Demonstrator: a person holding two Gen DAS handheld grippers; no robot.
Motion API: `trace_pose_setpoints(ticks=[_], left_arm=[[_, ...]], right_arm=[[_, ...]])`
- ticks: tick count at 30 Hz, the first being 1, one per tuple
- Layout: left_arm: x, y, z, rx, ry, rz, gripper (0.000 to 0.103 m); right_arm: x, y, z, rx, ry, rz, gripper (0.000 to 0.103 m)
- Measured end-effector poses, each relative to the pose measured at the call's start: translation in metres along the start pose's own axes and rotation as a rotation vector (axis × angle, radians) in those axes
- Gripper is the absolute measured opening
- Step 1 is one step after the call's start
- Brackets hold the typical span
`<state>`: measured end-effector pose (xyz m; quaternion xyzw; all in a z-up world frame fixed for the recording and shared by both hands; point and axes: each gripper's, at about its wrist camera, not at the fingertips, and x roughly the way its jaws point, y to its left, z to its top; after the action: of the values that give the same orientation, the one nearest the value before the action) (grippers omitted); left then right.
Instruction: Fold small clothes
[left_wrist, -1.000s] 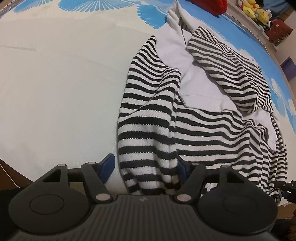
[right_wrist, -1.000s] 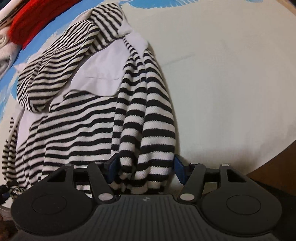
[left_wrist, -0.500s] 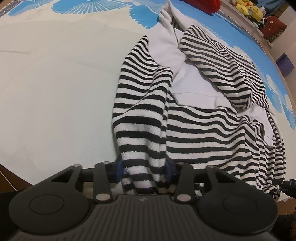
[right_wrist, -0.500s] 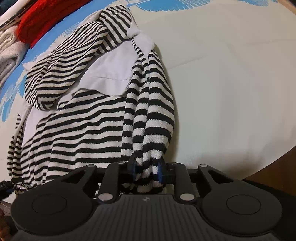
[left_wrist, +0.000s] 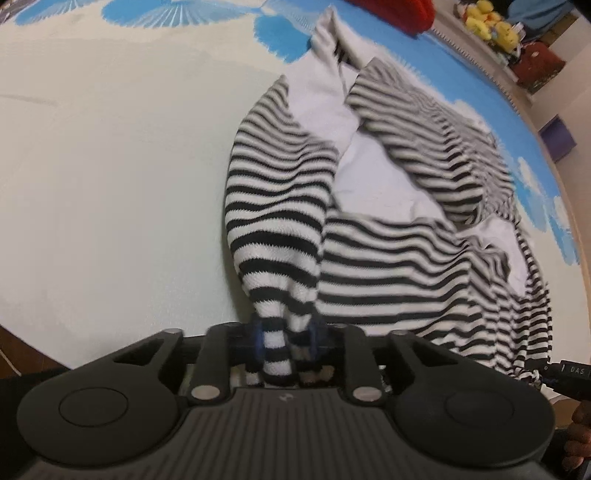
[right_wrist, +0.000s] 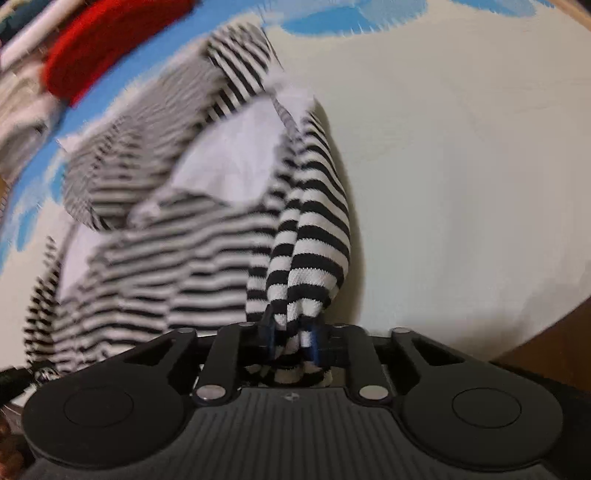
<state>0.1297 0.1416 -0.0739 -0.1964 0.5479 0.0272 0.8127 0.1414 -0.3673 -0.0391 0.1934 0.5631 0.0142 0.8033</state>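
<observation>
Where legible, "DAS" lettering (left_wrist: 576, 370) (partial)

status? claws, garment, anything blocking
Left claw closing, striped sweater hem bunched between its pads. Right claw shut on the other hem corner. Sweater otherwise lies rumpled on the bed sheet. Nothing in the way; red garment sits far off.

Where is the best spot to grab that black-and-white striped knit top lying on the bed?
Judging by its pose, the black-and-white striped knit top is best taken at its near bottom corners, from the bed's near edge. The left gripper, closing, and right gripper each already pinch one bunched corner there.
</observation>
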Motion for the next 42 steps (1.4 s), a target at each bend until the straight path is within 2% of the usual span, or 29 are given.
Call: trace_pose_setpoints(ticks=[4,5,7,8,12,16,19,27,34,42], left_arm=[[0.006,-0.002,-0.003,0.032,0.01,0.027,0.027],[0.006,-0.004,-0.004,0.043,0.006,0.031,0.025],[0.005,-0.007,-0.004,0.072,-0.005,0.031,0.011],[0.002,-0.01,-0.004,0.087,-0.013,0.03,0.01],[-0.028,-0.026,0.001,0.16,-0.089,-0.004,0.009],[-0.066,-0.035,0.005,0.206,-0.186,-0.064,0.009],[-0.08,-0.038,0.002,0.231,-0.226,-0.083,0.009],[-0.077,-0.047,-0.004,0.273,-0.232,-0.058,0.009],[-0.067,-0.046,-0.008,0.269,-0.229,-0.065,0.009],[-0.068,-0.04,-0.011,0.257,-0.24,-0.091,0.009]], right_arm=[[0.006,0.004,-0.002,-0.036,0.01,-0.03,0.024],[0.006,0.004,-0.003,-0.039,0.008,-0.032,0.023],[0.005,0.006,-0.003,-0.05,-0.003,-0.03,0.013],[0.003,0.007,-0.002,-0.05,-0.018,-0.021,0.012],[-0.021,0.004,0.004,-0.029,-0.114,0.039,0.01],[-0.061,-0.005,0.007,-0.002,-0.253,0.143,0.009],[-0.082,-0.012,0.008,-0.015,-0.32,0.187,0.009],[-0.082,-0.021,0.007,-0.031,-0.31,0.189,0.009],[-0.072,-0.018,0.003,-0.034,-0.291,0.149,0.009],[-0.078,-0.019,-0.004,-0.061,-0.306,0.144,0.009]])
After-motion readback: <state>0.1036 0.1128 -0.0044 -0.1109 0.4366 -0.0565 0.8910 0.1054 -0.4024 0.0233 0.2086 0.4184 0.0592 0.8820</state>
